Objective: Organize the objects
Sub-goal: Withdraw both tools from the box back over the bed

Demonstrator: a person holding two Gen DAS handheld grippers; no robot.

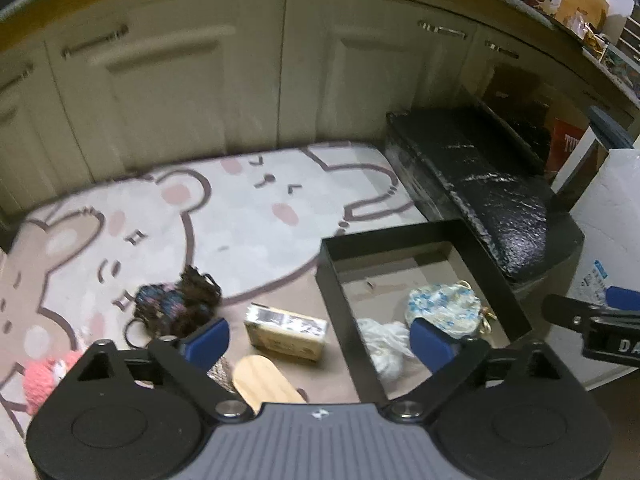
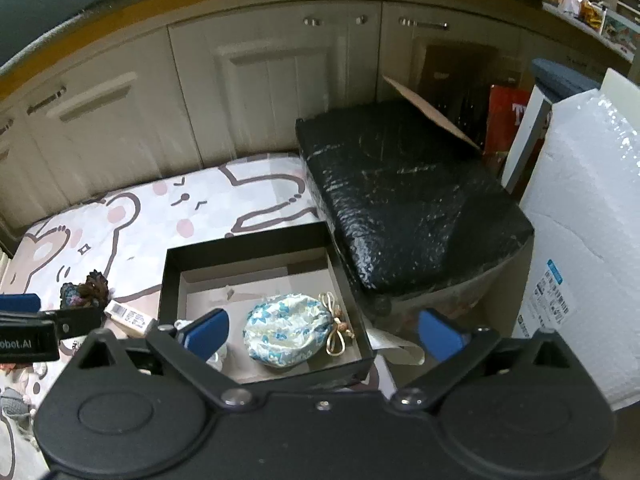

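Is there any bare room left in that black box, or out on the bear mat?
The black box is bare along its far wall, behind the floral pouch; its near side is crowded, with a white bundle too. The bear mat lies open toward the cabinets; small items cluster near the claws.

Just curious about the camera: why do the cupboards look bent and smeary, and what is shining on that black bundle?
Left wrist view: fisheye lens bows the cupboards, motion blur softens them. Right wrist view: room light glints off the black bundle wrap.
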